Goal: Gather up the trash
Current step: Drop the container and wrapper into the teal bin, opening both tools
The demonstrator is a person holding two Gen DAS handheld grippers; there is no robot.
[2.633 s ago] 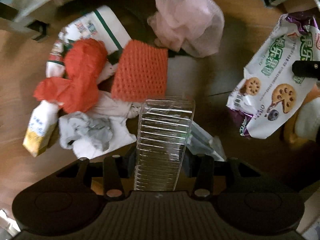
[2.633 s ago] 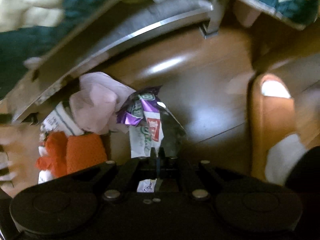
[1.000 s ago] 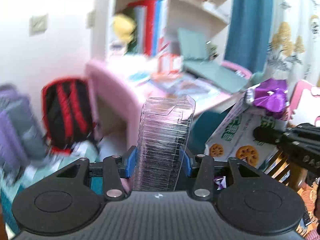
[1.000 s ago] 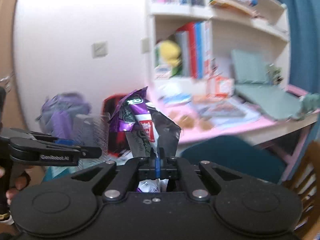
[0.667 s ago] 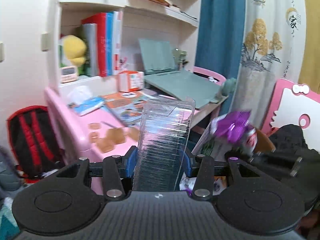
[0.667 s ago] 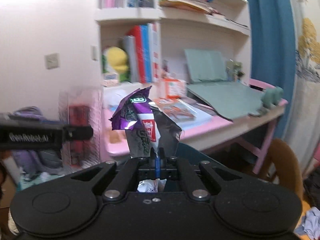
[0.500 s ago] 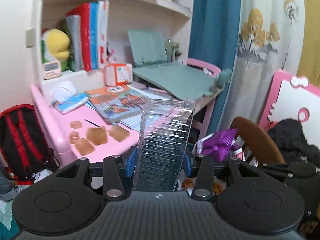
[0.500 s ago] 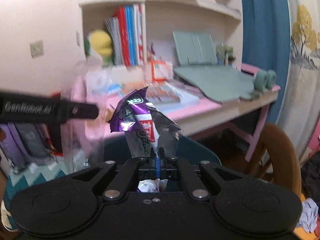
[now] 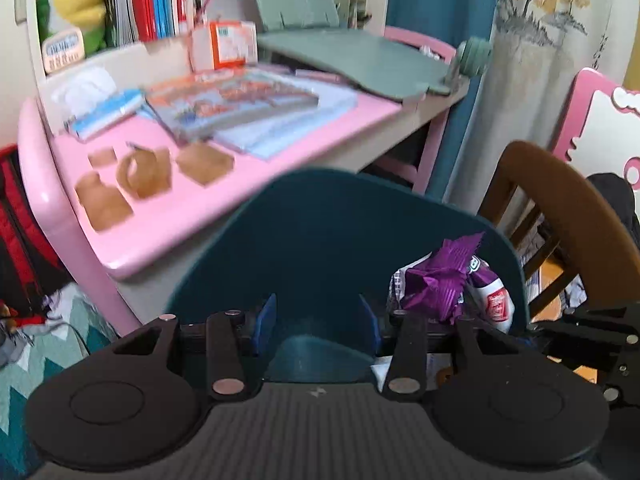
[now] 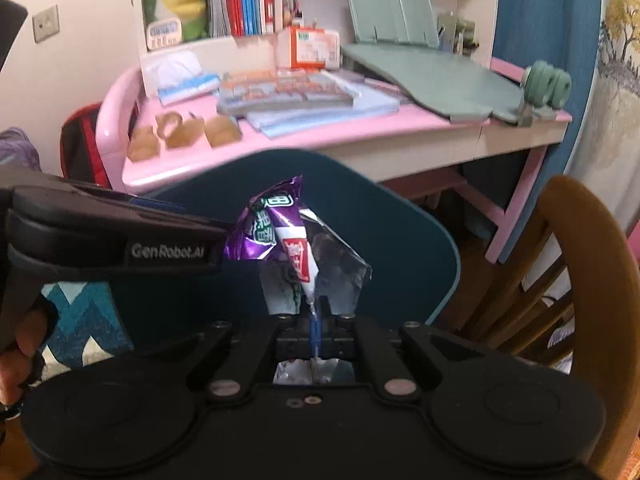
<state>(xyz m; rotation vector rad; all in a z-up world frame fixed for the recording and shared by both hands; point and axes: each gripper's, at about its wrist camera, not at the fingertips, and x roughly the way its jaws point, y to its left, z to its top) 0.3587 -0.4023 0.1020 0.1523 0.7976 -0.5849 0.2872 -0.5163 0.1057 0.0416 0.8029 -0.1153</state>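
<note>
My left gripper (image 9: 316,322) is open and empty, its blue pads apart over a dark teal rounded bin or chair back (image 9: 344,236); which of the two I cannot tell. My right gripper (image 10: 314,320) is shut on a purple and white snack wrapper (image 10: 288,236), held upright above the same teal object (image 10: 400,248). The wrapper also shows in the left wrist view (image 9: 452,284), just right of the left gripper. The left gripper's body (image 10: 112,240) reaches in from the left in the right wrist view, its tip beside the wrapper.
A pink desk (image 10: 360,128) with books, papers and a green stand lies behind. A brown wooden chair (image 10: 584,264) stands to the right, a red backpack (image 9: 16,216) and a patterned rug (image 9: 32,340) to the left. Blue curtains hang at the back right.
The clear plastic tray that the left gripper held half a second ago is gone and its jaws are now open. Both views have dropped toward the teal object. The right gripper still holds the wrapper.
</note>
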